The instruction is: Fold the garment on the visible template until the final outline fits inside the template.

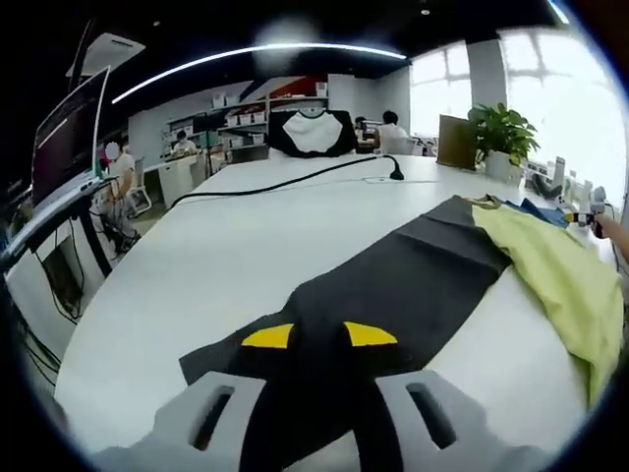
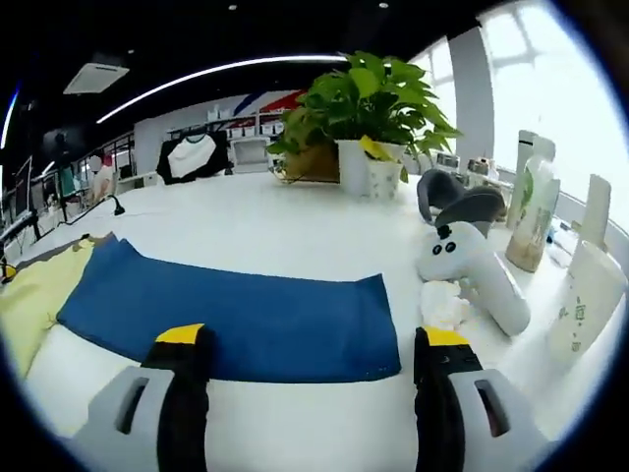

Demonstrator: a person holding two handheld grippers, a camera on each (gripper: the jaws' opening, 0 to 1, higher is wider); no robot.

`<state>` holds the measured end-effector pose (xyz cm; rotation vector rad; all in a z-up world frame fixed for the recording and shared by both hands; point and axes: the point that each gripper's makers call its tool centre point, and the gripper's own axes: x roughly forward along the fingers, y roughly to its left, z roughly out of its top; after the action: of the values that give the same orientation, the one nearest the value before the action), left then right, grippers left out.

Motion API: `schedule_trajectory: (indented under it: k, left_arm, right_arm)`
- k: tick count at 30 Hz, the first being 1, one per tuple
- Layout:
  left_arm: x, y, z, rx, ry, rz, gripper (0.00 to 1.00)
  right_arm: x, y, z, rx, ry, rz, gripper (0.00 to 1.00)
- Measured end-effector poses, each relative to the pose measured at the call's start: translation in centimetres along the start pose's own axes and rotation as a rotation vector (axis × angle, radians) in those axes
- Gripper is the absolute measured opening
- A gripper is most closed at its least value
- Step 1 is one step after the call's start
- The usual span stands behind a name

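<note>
Left gripper view: a garment in black (image 1: 393,270), yellow (image 1: 560,275) and blue lies across a white surface (image 1: 197,265), its black panel running from the far right down to the left claw (image 1: 319,336). The claw's yellow-tipped jaws stand close together on the black cloth, which bunches between them; they appear clenched on it, though the grip itself is partly hidden. No separate template outline can be made out on the surface in either view.

Right gripper view: the blue panel (image 2: 236,310) lies flat on the surface (image 2: 295,236), with the yellow part (image 2: 39,290) at its left end. The right claw (image 2: 314,339) hangs released, its jaws spread wide and straddling the panel's near edge, holding nothing.

Just right of the blue panel lies a white controller (image 2: 472,270) beside crumpled tissue (image 2: 444,305); bottles (image 2: 536,221) stand further right and a potted plant (image 2: 369,113) behind. A black cable (image 1: 285,182) crosses the surface in the left gripper view.

The likely trouble: a fold swept rightward could drag cloth into the controller or bottles and knock them over. A one-sided pull by the left claw could also skew the garment and spoil a square fold.
</note>
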<state>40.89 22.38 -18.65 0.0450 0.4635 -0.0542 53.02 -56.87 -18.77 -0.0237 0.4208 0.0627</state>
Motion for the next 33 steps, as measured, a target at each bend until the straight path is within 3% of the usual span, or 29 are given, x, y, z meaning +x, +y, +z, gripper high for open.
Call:
schedule_trajectory:
  k: [2, 7, 12, 19, 21, 22, 25, 33]
  left_arm:
    - [0.0, 0.3, 0.0, 0.059, 0.009, 0.031, 0.03]
    - [0.1, 0.1, 0.1, 0.063, 0.013, 0.027, 0.02]
    - [0.0, 0.0, 0.2, 0.033, 0.012, 0.011, 0.02]
    - [0.3, 0.1, 0.3, 0.046, 0.013, 0.024, 0.02]
    - [0.3, 0.1, 0.4, 0.049, 0.014, 0.024, 0.02]
    - [0.3, 0.2, 0.4, 0.049, 0.016, 0.025, 0.02]
    - [0.5, 0.5, 0.5, 0.061, 0.014, 0.030, 0.02]
    - [1.1, 1.4, 0.8, 0.062, 0.011, 0.044, 0.01]
  right_arm:
    - [-0.1, 0.0, 0.0, 0.000, 0.004, 0.000, 0.88]
    - [0.0, -0.2, 0.0, 0.002, 0.004, -0.003, 0.86]
    - [-0.1, -0.3, 1.2, -0.150, -0.033, -0.032, 0.82]
    - [1.1, 0.9, 0.9, -0.064, -0.023, 0.043, 0.72]
    - [1.2, 1.2, 0.6, 0.017, -0.027, 0.064, 0.70]
    - [1.2, 1.0, 0.6, -0.036, -0.035, 0.055, 0.70]
    - [1.1, 0.7, 0.6, -0.028, -0.056, 0.031, 0.67]
    - [1.1, 0.0, 0.8, -0.019, -0.071, -0.014, 0.43]
